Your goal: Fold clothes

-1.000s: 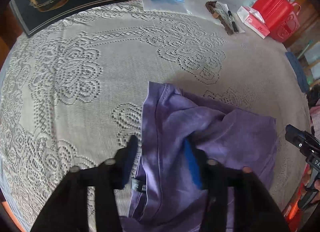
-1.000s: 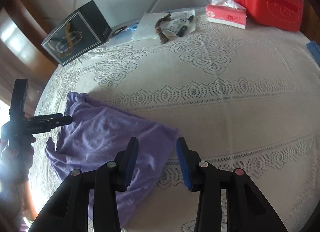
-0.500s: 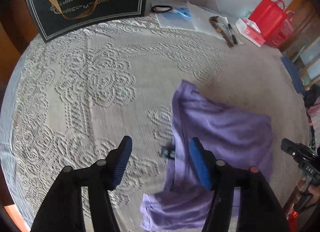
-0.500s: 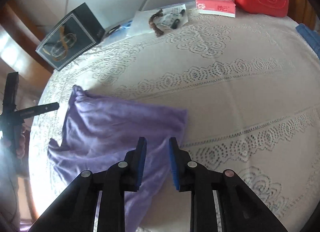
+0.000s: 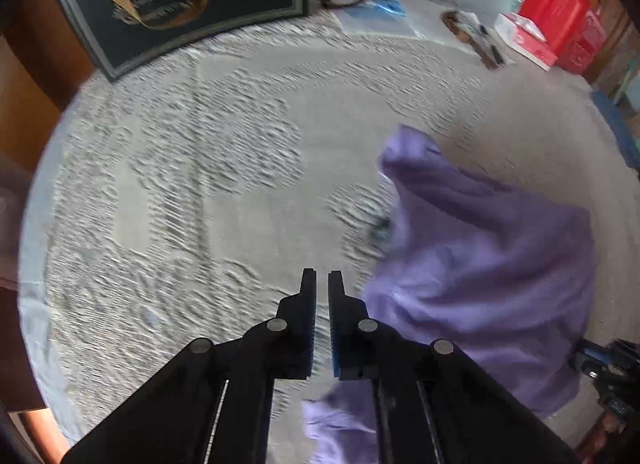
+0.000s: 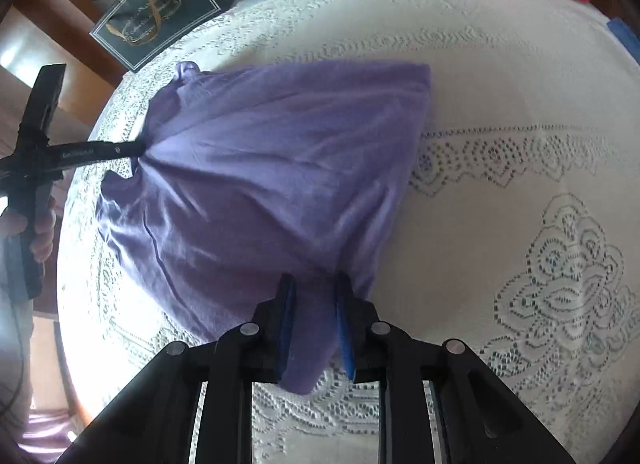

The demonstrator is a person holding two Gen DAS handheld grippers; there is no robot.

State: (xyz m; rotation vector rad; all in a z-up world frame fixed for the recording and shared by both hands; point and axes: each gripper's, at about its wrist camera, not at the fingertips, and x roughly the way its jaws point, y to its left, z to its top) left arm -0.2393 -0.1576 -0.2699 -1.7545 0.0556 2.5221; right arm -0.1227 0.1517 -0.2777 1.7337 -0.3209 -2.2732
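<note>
Purple garment lies crumpled on lace tablecloth, filling centre-left of R wrist view. In L wrist view it sits at centre-right to lower right, w/ a bit more showing at bottom edge under the fingers.

R gripper, bottom centre of its view: jaws closing, a bunched fold of the garment fills the gap btwn the blue pads and hangs out below them. Grip is on the garment's near lower edge.

L gripper, bottom centre of its own view: jaws closed to a thin slit, only tablecloth seen through it, garment just to the right. From R view its tip meets the garment's left edge, creases converging there. Can't tell if cloth is actually pinched. Person's hand on its handle, far left.

L view is motion-blurred.

Bkgd: black gift bag upper left, red bag and tissue box upper right, well apart from the garment.
</note>
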